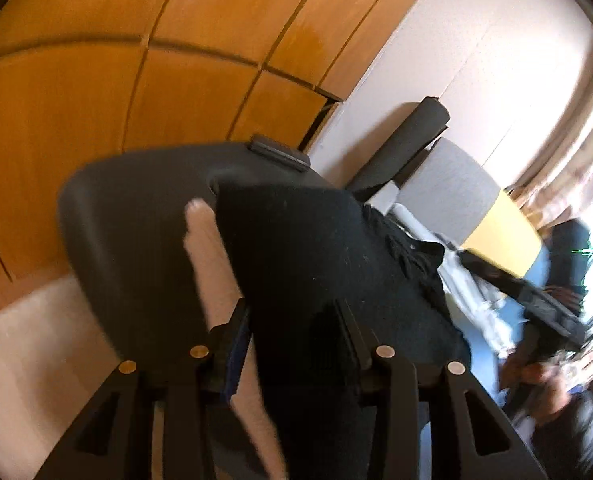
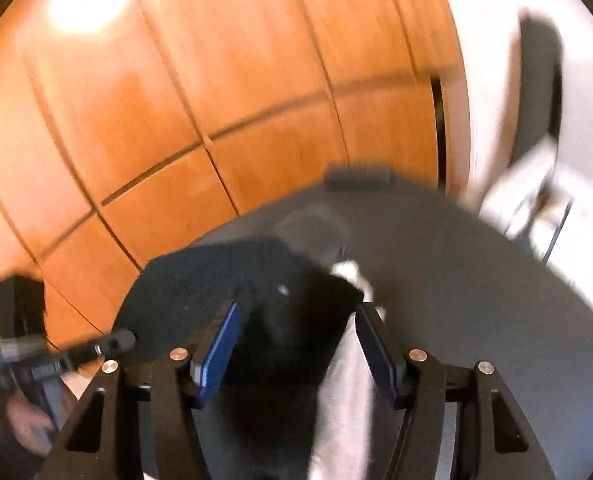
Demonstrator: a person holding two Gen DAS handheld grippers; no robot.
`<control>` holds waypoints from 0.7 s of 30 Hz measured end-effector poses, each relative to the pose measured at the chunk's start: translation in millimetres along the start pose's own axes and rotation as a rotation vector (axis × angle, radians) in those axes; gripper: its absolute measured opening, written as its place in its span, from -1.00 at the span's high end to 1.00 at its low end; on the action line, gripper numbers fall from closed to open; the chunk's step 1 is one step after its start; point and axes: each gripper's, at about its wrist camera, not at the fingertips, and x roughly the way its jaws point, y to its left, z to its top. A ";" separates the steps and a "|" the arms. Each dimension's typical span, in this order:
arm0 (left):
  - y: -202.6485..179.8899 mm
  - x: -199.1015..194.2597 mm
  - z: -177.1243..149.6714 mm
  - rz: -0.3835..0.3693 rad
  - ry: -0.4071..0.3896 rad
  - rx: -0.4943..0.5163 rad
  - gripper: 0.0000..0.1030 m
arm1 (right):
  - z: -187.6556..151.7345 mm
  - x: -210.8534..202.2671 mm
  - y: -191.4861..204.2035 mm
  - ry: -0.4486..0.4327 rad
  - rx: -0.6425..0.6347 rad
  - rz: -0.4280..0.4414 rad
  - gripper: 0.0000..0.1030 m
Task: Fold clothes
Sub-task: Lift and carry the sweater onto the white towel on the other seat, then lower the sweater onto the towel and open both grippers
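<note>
A black garment (image 1: 320, 248) hangs bunched over the dark grey table (image 1: 136, 216), and it fills the gap of my left gripper (image 1: 292, 320), whose jaws are shut on it. A white cloth (image 1: 212, 248) runs beside it on the left. In the right wrist view the same black garment (image 2: 232, 280) and the white cloth (image 2: 348, 376) lie between the blue pads (image 2: 222, 344) of my right gripper (image 2: 300, 328), which stands open with the pads clear of the fabric. The picture is blurred.
Orange wooden cupboard doors (image 2: 224, 92) rise behind the table (image 2: 476, 292). A small dark box (image 2: 358, 178) sits at the table's far edge. A dark chair (image 1: 408, 140) and a white wall (image 1: 476, 40) are at the right. A hand (image 1: 536, 376) holds the other gripper.
</note>
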 end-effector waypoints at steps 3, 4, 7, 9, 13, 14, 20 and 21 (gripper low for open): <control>-18.7 -4.0 17.2 -0.034 -0.055 0.049 0.28 | -2.8 -16.5 33.0 -0.024 -0.162 0.008 -0.14; -22.4 -4.6 20.3 -0.042 -0.065 0.059 0.28 | -6.2 -15.6 41.7 -0.009 -0.194 0.035 -0.14; -31.3 14.1 30.0 -0.073 -0.048 0.063 0.28 | -22.1 6.8 63.4 0.084 -0.257 0.084 -0.14; -34.5 38.8 27.1 -0.027 0.021 0.071 0.29 | -35.4 26.6 64.3 0.159 -0.265 0.075 -0.12; -44.4 60.9 0.8 0.028 0.050 0.158 0.44 | -72.5 55.1 36.9 0.268 -0.215 -0.031 -0.11; -46.9 60.3 -3.2 0.045 0.036 0.172 0.44 | -79.0 54.2 30.6 0.255 -0.188 -0.024 -0.12; -51.3 48.3 3.5 0.077 0.010 0.129 0.19 | -81.6 46.8 31.8 0.228 -0.129 -0.054 -0.16; -54.5 44.3 6.8 0.095 0.005 0.131 0.14 | -78.9 43.8 33.2 0.221 -0.108 -0.057 -0.16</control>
